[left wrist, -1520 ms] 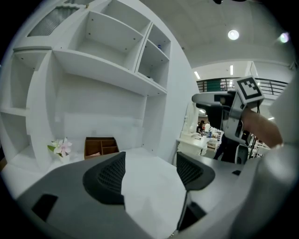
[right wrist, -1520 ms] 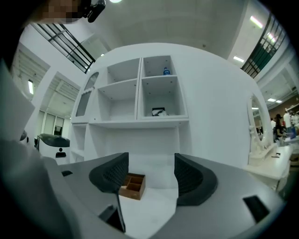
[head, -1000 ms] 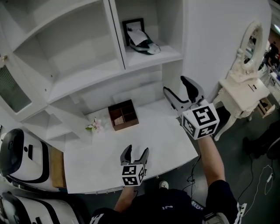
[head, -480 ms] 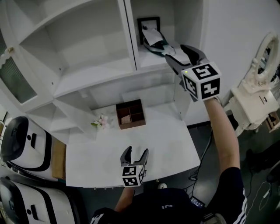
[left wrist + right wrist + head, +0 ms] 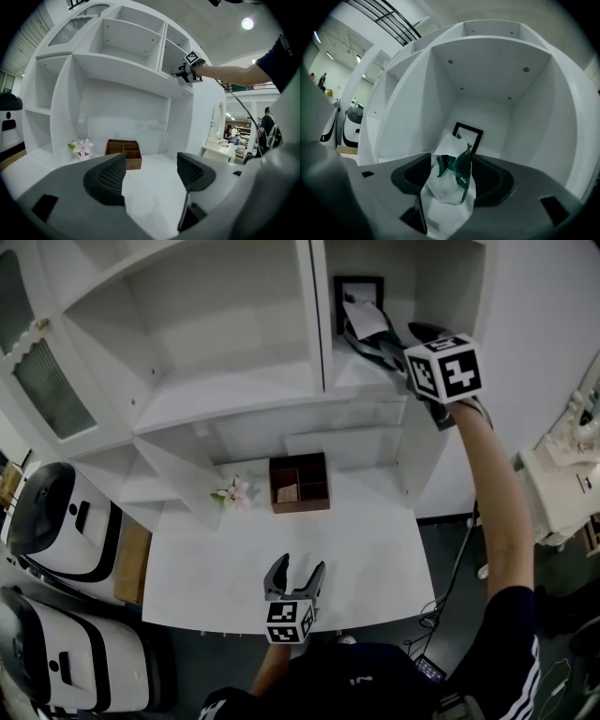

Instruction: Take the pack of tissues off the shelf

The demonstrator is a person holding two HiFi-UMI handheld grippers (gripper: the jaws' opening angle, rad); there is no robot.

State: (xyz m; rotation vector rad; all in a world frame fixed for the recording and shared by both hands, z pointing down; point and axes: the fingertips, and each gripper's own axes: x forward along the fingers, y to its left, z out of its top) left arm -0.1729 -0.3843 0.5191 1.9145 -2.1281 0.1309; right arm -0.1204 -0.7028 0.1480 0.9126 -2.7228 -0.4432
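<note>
The pack of tissues (image 5: 449, 185), white with green print and a tissue poking out of its top, lies on the upper right shelf (image 5: 361, 371) in front of a black picture frame (image 5: 359, 289). My right gripper (image 5: 380, 341) is raised into that shelf compartment. Its jaws stand either side of the pack (image 5: 366, 322), and the pack fills the gap between the pads, touching both. In the right gripper view the right gripper (image 5: 451, 174) holds the pack's near end. My left gripper (image 5: 302, 570) hovers open and empty over the white desk's (image 5: 216, 568) front edge.
A brown wooden divided box (image 5: 299, 482) and a small pink flower (image 5: 234, 493) stand at the back of the desk. The shelf unit's other compartments are bare. Two white machines (image 5: 56, 521) stand at the left and a white dressing table (image 5: 562, 474) at the right.
My right arm has risen from desk height to the upper right shelf, and its jaws have come round the tissue pack. The left gripper has stayed put.
</note>
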